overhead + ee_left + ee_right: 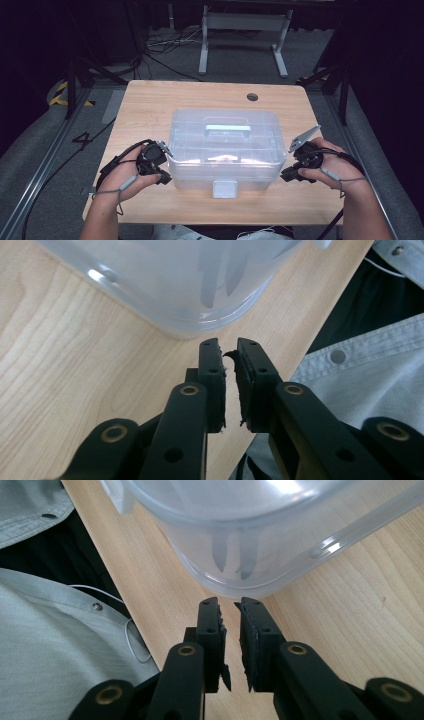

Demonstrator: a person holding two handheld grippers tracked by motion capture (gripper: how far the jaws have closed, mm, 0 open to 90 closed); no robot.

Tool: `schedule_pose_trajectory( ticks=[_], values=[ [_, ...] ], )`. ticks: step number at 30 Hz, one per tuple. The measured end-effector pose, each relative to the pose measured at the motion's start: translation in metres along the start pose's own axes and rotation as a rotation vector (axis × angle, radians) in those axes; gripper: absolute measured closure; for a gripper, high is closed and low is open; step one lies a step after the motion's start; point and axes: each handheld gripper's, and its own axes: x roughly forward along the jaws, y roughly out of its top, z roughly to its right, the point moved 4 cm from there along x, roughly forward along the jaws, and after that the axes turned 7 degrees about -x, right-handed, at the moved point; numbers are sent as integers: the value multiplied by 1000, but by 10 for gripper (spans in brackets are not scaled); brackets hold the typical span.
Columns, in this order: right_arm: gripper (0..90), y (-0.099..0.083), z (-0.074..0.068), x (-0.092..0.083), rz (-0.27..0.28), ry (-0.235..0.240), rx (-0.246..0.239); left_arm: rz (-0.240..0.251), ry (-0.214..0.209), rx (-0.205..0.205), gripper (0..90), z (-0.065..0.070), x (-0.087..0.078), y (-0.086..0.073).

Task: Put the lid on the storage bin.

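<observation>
A clear plastic storage box with a lid, a top handle and a front latch stands in the middle of the wooden table. My left gripper rests at the box's near-left corner, its tips just short of the box wall. In the left gripper view, my left gripper has its jaws a narrow gap apart with nothing between them. My right gripper sits at the near-right corner of the box. There too my right gripper is slightly open and holds nothing.
The table's front edge lies close behind both grippers, with the person's grey shirt below it. A round cable hole sits near the far right of the tabletop. Cables and a white table frame stand on the floor beyond.
</observation>
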Motion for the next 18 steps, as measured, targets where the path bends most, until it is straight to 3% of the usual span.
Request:
schedule_pose_trajectory(
  ticks=[7, 18],
  values=[
    [767, -4, 6, -7, 35, -1, 15, 76, 15, -41, 842, -4, -11, -8],
    [724, -2, 21, -28, 163, -57, 27, 208, 48, -130, 830, -17, -23, -17]
  ],
)
